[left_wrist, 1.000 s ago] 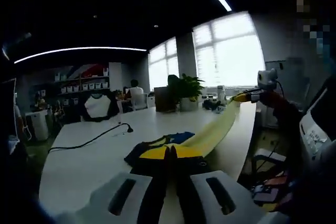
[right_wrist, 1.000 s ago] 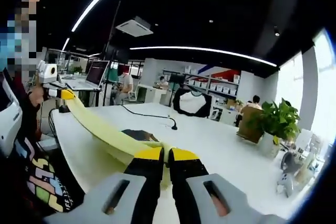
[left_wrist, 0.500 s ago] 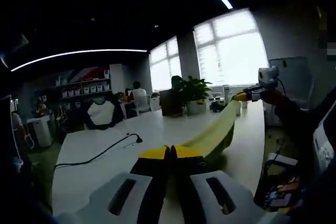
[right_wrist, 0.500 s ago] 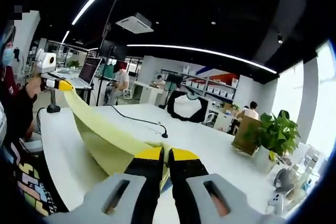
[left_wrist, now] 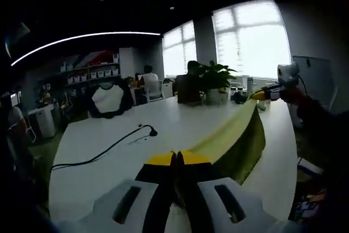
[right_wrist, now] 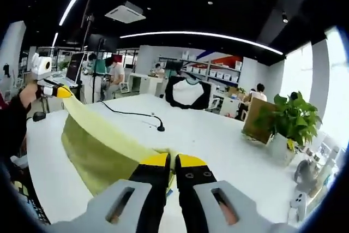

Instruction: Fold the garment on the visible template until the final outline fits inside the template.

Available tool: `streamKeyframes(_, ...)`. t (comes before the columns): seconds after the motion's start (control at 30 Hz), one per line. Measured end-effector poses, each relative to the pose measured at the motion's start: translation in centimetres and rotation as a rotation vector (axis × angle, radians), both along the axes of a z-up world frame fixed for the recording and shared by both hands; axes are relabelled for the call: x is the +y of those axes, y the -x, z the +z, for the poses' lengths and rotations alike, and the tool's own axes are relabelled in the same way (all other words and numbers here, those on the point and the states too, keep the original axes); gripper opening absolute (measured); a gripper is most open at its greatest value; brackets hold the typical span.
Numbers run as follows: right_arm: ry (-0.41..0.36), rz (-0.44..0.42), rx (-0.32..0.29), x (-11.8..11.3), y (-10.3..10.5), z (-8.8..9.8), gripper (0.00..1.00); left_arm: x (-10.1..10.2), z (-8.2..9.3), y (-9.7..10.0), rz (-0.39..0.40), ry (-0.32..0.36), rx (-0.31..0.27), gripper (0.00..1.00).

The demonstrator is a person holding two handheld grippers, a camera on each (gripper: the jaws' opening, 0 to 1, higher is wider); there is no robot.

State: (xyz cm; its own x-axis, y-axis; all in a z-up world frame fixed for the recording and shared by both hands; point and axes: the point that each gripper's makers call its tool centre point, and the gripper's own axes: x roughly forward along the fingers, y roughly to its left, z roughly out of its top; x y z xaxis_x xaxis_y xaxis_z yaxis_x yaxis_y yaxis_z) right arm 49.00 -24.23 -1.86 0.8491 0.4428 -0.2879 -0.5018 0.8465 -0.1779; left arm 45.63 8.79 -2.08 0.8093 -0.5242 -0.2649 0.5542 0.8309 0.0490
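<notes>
In the left gripper view, the left gripper [left_wrist: 175,159] has its yellow-tipped jaws pressed together on one corner of the yellow garment [left_wrist: 235,140]. The cloth is lifted off the white table [left_wrist: 103,135] and stretches in a taut band up and to the right, where the right gripper [left_wrist: 263,94] pinches its far corner; a darker fold of it hangs down below the top edge. A black cable [left_wrist: 106,148] snakes across the tabletop to a small stand. Beyond the table stand a potted plant [left_wrist: 214,77], a black-and-white shirt [left_wrist: 108,99] on display, and bright windows [left_wrist: 245,39].

In the right gripper view, the right gripper [right_wrist: 172,162] is likewise clamped shut on the garment [right_wrist: 101,145], which runs left across the table [right_wrist: 218,140] edge to the left gripper [right_wrist: 59,91], held in a person's hand with a dark sleeve [right_wrist: 13,121]. The cloth sags between the two grippers, clear of the table. The cable [right_wrist: 133,115] lies behind it, the plant [right_wrist: 292,121] stands at the right, and a person [right_wrist: 115,75] sits at a desk farther back.
</notes>
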Motion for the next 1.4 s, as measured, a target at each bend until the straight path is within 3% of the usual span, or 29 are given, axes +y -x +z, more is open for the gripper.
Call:
streamKeyframes(0.1,0.019,-0.013,0.050,0.1,-1.7,-1.9,0.02,0.3,-1.9,-1.9,0.022,-0.016,0.048,0.03)
streamKeyframes(0.13,0.018,-0.016,0.058,0.1,-1.9,-2.2,0.02,0.3,-2.0,-2.4,0.026,-0.014,0.031,0.03)
streamKeyframes(0.2,0.017,-0.021,0.076,0.2,-2.8,-3.1,0.02,0.7,-3.2,-3.4,0.046,-0.071,0.045,0.02)
streamKeyframes(0.47,-0.003,-0.072,0.196,-0.2,-5.6,-7.8,0.02,0.3,-6.6,-6.6,0.059,-0.082,0.087,0.03)
streamKeyframes(0.77,-0.013,-0.091,0.302,0.0,-7.6,-12.2,0.02,0.7,-11.3,-8.6,0.088,-0.105,0.191,0.03)
streamKeyframes(0.9,0.025,-0.097,0.338,0.1,-7.9,-14.2,0.02,0.9,-13.1,-9.3,0.098,-0.115,0.221,0.03)
streamKeyframes(1.07,0.052,-0.110,0.365,0.1,-8.4,-16.0,0.02,1.1,-15.2,-10.3,0.109,-0.136,0.262,0.03)
streamKeyframes(1.23,0.071,-0.114,0.380,0.1,-8.6,-17.3,0.02,1.0,-16.1,-10.5,0.112,-0.151,0.265,0.03)
streamKeyframes(1.4,0.144,-0.079,0.295,-0.2,-9.1,-16.6,0.08,0.9,-16.0,-10.4,0.081,-0.197,0.217,0.04)
